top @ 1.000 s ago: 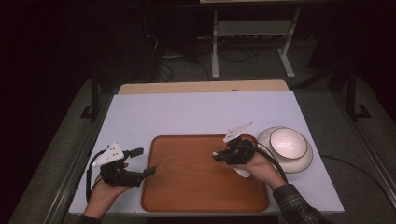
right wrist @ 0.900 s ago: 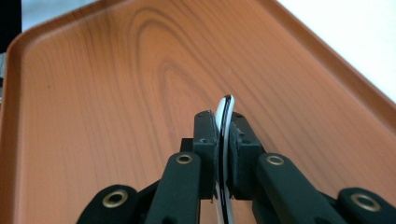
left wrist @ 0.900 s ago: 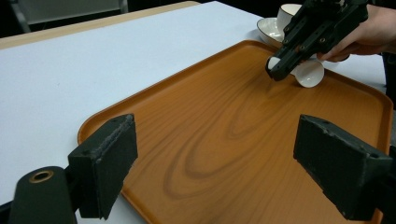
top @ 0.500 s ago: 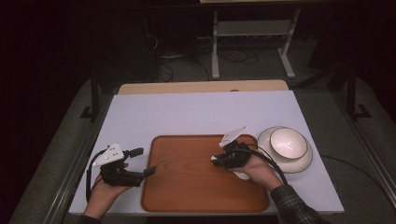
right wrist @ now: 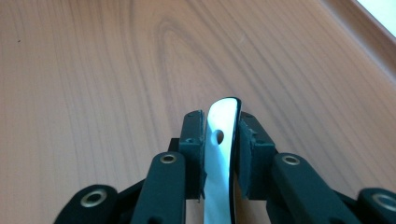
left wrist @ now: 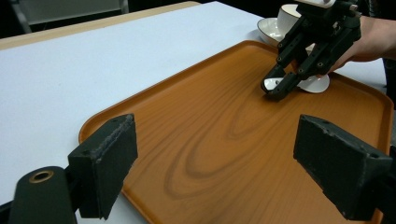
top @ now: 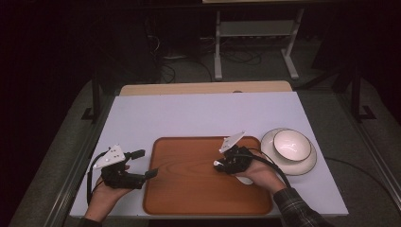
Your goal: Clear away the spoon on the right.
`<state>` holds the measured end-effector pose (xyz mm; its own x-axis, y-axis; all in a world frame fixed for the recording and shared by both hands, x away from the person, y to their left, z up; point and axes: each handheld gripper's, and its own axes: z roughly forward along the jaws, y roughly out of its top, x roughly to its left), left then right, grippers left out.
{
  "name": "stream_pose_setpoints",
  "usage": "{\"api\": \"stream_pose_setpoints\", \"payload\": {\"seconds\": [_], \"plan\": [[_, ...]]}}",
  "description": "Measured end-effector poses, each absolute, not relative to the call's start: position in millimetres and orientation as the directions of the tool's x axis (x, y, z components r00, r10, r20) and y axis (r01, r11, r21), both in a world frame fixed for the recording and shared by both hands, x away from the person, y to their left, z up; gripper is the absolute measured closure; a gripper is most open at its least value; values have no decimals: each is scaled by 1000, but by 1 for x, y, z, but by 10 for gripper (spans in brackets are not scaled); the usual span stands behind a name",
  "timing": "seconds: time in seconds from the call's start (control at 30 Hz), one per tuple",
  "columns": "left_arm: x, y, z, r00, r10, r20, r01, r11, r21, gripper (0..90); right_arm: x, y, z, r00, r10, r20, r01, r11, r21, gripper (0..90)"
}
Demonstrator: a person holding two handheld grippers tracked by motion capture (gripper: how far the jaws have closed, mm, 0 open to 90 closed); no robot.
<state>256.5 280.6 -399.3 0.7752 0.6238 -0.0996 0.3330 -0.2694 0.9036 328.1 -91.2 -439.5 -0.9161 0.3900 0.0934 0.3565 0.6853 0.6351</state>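
A white spoon [right wrist: 219, 154] sits handle-first between the jaws of my right gripper [right wrist: 222, 135], low over the brown wooden tray [top: 189, 194]. Those jaws have just been opening, but both pads still look flush against the handle. In the left gripper view the spoon's bowl [left wrist: 317, 84] rests on the tray under the right gripper [left wrist: 275, 86]. In the high view the right gripper [top: 220, 165] is over the tray's right half. My left gripper [top: 146, 163] hangs open at the tray's left edge, nothing between its jaws [left wrist: 215, 172].
A white bowl [top: 289, 144] stands on a white plate [top: 302, 166] just right of the tray. The pale table [top: 189, 116] stretches behind the tray. Beyond its far edge stands a metal rack's legs [top: 255, 47] on a dark floor.
The right gripper has sunk a little toward the tray with the spoon. The left gripper has kept still.
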Motion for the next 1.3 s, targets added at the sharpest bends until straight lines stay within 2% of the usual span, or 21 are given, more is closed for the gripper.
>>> {"api": "stream_pose_setpoints", "payload": {"seconds": [0.33, 0.5, 0.63, 0.73, 1.07, 1.3], "plan": [[257, 281, -399, 775, 624, -99, 332, -268, 904, 131, 328, -91, -440, -917, 388, 89, 352, 687, 636, 649], [257, 281, -399, 776, 623, -98, 332, -270, 904, 131, 328, -92, -438, -909, 403, 109, 372, 662, 651, 426], [257, 281, -400, 776, 623, -101, 335, -271, 903, 131, 327, -91, -435, -897, 434, 84, 371, 638, 675, 226], [257, 281, -399, 777, 622, -99, 334, -273, 902, 130, 325, -92, -434, -893, 443, 79, 374, 631, 680, 158], [257, 280, -400, 778, 620, -103, 338, -273, 901, 130, 322, -101, -425, -886, 453, 99, 386, 601, 700, 123], [258, 280, -400, 779, 618, -104, 336, -273, 901, 130, 317, -118, -407, -877, 467, 111, 374, 520, 768, 122]]}}
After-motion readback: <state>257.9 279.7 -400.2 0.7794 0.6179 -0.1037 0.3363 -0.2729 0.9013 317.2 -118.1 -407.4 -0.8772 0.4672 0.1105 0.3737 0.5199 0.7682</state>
